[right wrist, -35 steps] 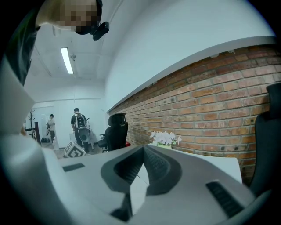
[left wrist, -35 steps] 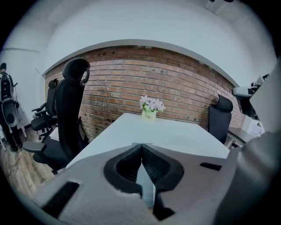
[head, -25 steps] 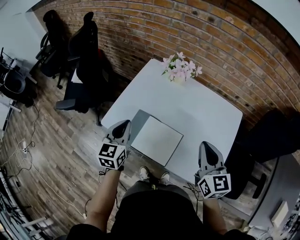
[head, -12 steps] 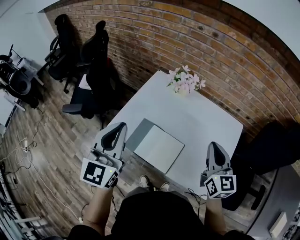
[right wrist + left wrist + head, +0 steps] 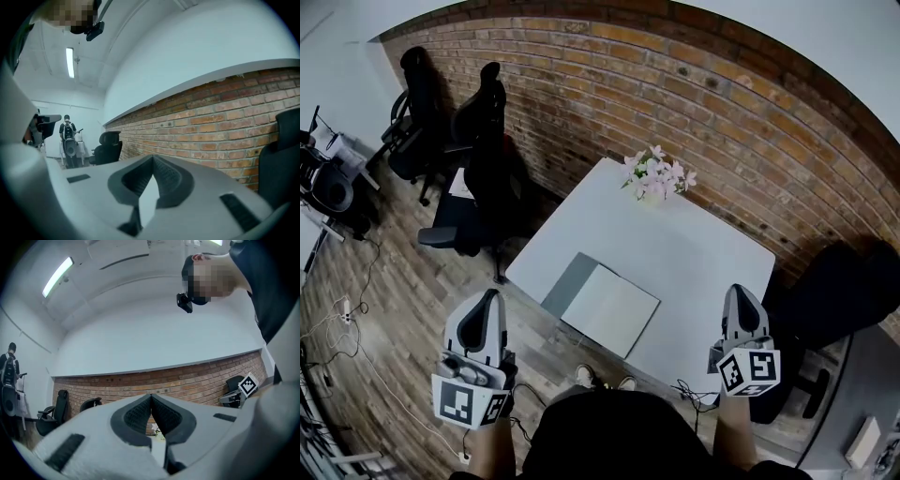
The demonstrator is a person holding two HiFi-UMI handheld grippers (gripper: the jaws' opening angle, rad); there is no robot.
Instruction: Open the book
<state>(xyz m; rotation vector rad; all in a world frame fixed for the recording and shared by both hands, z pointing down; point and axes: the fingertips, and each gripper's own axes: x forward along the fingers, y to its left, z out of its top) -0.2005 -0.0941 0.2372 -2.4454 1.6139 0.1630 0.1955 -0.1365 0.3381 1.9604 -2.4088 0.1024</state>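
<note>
From the head view, the book [image 5: 614, 311] lies open on the white tabletop [image 5: 703, 244] near its front edge, with a pale page up and a grey cover spread to the left. Both grippers are well apart from it. The left gripper [image 5: 491, 296] hangs off the tabletop over the wooden floor [image 5: 384, 309], and the right gripper [image 5: 741, 292] is by the near right corner. A bunch of flowers [image 5: 654, 175] stands at the far edge against the brick wall [image 5: 722, 103].

Only the gripper views show the jaws. In each, the jaws are clenched tip to tip with nothing between them. The right gripper view also catches a person [image 5: 68, 127] standing far off beyond a black chair [image 5: 108, 145].
</note>
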